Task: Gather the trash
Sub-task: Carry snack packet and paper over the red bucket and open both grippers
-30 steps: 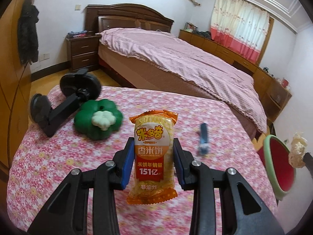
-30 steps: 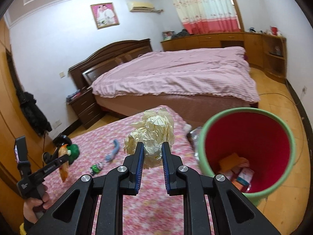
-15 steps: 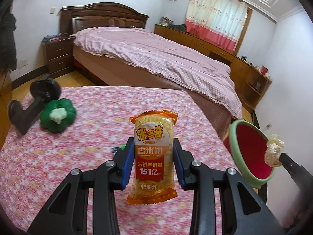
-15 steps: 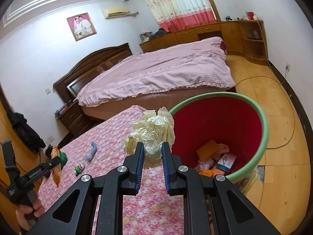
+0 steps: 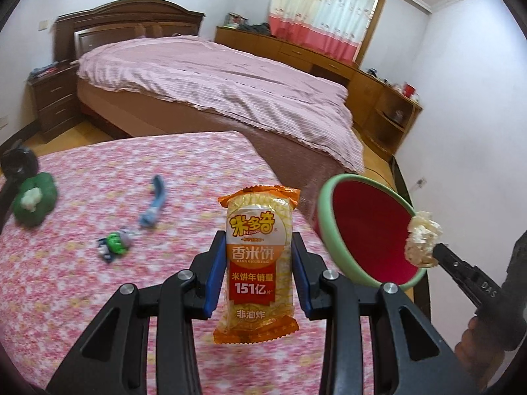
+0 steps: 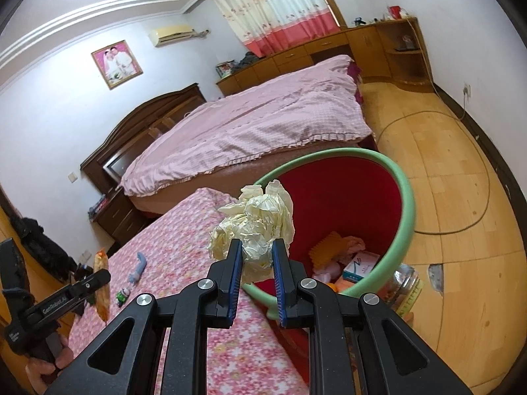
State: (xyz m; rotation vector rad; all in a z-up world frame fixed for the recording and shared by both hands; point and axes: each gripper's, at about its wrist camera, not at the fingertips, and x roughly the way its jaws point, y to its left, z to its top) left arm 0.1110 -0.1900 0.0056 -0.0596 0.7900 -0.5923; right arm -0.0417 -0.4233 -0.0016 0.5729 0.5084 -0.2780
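My left gripper (image 5: 258, 266) is shut on an orange and yellow rice-cracker packet (image 5: 258, 263), held upright above the pink floral table (image 5: 98, 296). My right gripper (image 6: 257, 263) is shut on a crumpled ball of pale yellow paper (image 6: 255, 223) and holds it over the near rim of the red bin with a green rim (image 6: 346, 204). The bin holds several pieces of trash. In the left wrist view the bin (image 5: 365, 230) stands right of the table, with the paper ball (image 5: 421, 242) at its right rim. The packet also shows in the right wrist view (image 6: 102, 283).
On the table lie a blue tube (image 5: 154, 202), a small green and white toy (image 5: 113, 243), a green pepper toy (image 5: 33, 199) and a black object (image 5: 14, 164). A glass jar (image 6: 403, 284) stands beside the bin. A bed (image 5: 214, 89) lies beyond. A cable (image 6: 461, 171) runs across the wooden floor.
Both grippers have swung right toward the bin with their loads. The paper ball now sits over the bin's rim. The table toys have slid left in the left wrist view.
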